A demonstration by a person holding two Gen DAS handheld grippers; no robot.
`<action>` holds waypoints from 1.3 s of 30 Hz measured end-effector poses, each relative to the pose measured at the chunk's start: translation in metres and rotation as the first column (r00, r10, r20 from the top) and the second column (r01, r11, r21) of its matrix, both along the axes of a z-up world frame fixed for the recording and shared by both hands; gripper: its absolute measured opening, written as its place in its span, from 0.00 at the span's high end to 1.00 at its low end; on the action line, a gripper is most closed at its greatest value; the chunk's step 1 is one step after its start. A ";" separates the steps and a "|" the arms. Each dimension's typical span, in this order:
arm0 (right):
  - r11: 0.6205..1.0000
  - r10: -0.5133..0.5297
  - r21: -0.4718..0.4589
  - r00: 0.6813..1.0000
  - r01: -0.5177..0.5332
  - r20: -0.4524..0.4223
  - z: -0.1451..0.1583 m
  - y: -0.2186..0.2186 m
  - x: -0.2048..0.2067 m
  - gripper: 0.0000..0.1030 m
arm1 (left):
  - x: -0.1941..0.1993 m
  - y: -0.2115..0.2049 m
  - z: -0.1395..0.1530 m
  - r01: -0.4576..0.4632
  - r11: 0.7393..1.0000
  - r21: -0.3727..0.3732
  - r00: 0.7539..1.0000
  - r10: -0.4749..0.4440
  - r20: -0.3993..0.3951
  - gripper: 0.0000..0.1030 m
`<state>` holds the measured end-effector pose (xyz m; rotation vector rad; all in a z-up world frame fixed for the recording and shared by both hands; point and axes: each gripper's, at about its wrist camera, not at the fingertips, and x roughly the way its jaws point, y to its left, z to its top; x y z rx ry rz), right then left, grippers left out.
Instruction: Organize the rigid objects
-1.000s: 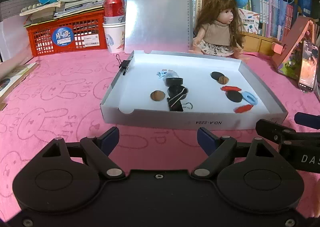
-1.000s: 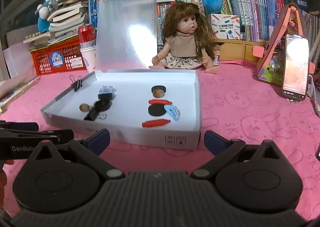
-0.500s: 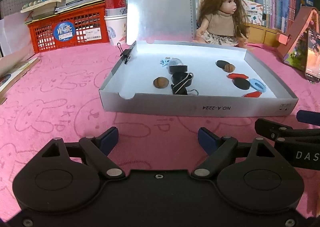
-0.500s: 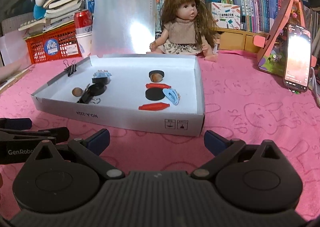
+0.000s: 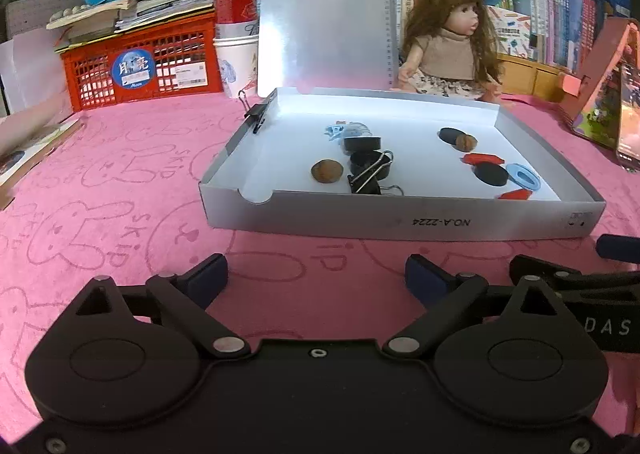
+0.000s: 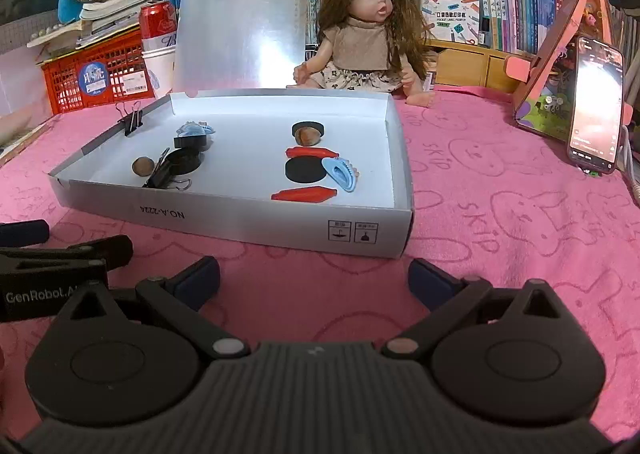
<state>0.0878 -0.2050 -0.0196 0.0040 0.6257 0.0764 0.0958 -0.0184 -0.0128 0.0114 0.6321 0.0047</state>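
A shallow white box (image 5: 400, 220) (image 6: 240, 216) lies on the pink cloth. It holds walnuts (image 5: 327, 171) (image 6: 307, 135), black discs (image 5: 491, 174) (image 6: 305, 170), red pieces (image 6: 304, 194), a blue piece (image 6: 340, 174) and a black binder clip (image 5: 366, 182) (image 6: 160, 176). Another binder clip (image 5: 256, 114) grips the box's left wall. My left gripper (image 5: 316, 278) is open and empty, just in front of the box. My right gripper (image 6: 314, 278) is open and empty, in front of the box's right corner.
A clear clipboard (image 5: 324, 14) stands behind the box beside a doll (image 6: 368, 42). A red basket (image 5: 140, 70), a can on a cup (image 5: 236, 34), books, and a phone on a stand (image 6: 592, 106) ring the cloth.
Both grippers have dropped lower and moved a little closer to the box's front wall. Both stay open. The items in the box have not moved.
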 end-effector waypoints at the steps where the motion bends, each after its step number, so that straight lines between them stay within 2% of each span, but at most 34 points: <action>1: 1.000 0.000 -0.001 1.000 0.000 0.000 0.000 0.001 0.000 0.00 | 0.000 0.000 0.000 -0.003 1.000 0.001 1.000 0.003 -0.001 0.05; 23: 1.000 -0.001 0.004 1.000 0.001 0.003 -0.001 0.000 -0.001 0.00 | 0.002 0.002 -0.001 -0.008 1.000 -0.001 1.000 0.008 -0.016 0.00; 39: 1.000 -0.001 0.004 1.000 0.001 0.004 -0.001 0.000 -0.001 0.00 | 0.002 0.003 0.000 0.001 1.000 -0.002 1.000 -0.001 -0.025 0.00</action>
